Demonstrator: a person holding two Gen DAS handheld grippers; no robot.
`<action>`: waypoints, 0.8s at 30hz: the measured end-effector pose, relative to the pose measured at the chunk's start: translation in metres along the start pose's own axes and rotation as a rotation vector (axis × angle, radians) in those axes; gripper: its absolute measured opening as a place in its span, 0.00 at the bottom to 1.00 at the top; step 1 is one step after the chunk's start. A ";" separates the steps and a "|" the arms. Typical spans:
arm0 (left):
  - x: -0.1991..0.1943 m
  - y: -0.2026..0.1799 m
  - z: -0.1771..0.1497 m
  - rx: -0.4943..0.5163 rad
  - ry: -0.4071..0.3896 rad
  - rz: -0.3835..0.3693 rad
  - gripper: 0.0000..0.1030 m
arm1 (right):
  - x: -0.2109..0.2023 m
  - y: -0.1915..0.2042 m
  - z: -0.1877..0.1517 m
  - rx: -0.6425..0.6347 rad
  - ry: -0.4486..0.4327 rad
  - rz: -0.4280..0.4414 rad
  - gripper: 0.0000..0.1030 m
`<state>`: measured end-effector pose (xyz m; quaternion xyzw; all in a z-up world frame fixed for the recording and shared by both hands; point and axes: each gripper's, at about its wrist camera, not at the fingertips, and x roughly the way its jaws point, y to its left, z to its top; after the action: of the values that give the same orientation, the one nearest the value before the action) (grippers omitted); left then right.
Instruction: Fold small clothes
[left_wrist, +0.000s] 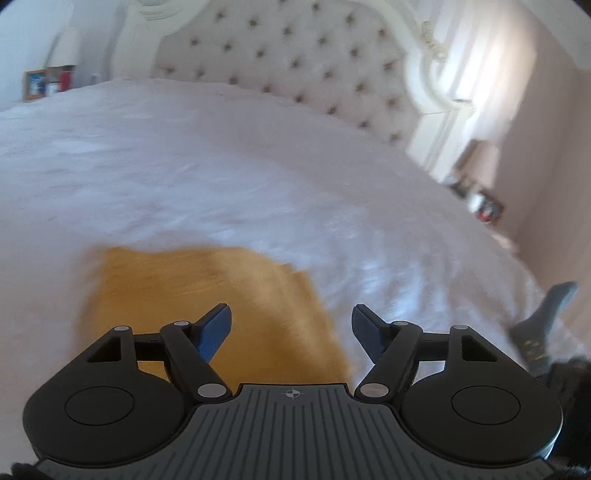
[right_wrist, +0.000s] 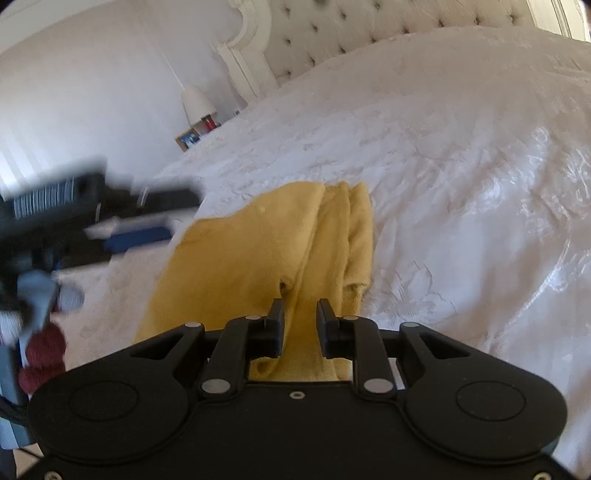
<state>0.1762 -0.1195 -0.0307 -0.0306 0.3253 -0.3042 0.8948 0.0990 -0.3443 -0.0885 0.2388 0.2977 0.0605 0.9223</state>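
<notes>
A mustard-yellow garment (right_wrist: 236, 258) lies partly folded on the white bedspread (right_wrist: 461, 184), with long folds along its right side. My right gripper (right_wrist: 302, 314) stands over its near edge, jaws close together, a raised fold of the yellow cloth pinched between them. In the left wrist view the same yellow garment (left_wrist: 177, 288) is blurred. My left gripper (left_wrist: 291, 310) hovers over its right part, jaws wide apart with nothing between the blue pads. The left gripper (right_wrist: 166, 218) also shows as a blur at the garment's left edge in the right wrist view.
A grey patterned sock (left_wrist: 543, 321) lies at the bed's right edge. A dark red piece of clothing (right_wrist: 44, 354) and a grey one (right_wrist: 48, 295) lie at the left. Tufted headboard (left_wrist: 295, 55) at the far end. Lamp (right_wrist: 197, 101) and photo frame (right_wrist: 188, 140) beside the bed.
</notes>
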 end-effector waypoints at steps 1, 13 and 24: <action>-0.003 0.007 -0.005 0.004 0.011 0.030 0.69 | -0.001 0.001 0.001 -0.001 -0.006 0.010 0.37; -0.013 0.052 -0.081 0.020 0.203 0.142 0.71 | 0.028 0.017 0.007 -0.043 0.046 0.075 0.57; -0.032 0.069 -0.073 -0.072 0.131 0.103 0.71 | 0.060 0.007 0.020 0.025 0.113 0.094 0.61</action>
<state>0.1487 -0.0348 -0.0877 -0.0261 0.3951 -0.2473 0.8843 0.1597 -0.3307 -0.1026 0.2604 0.3383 0.1131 0.8972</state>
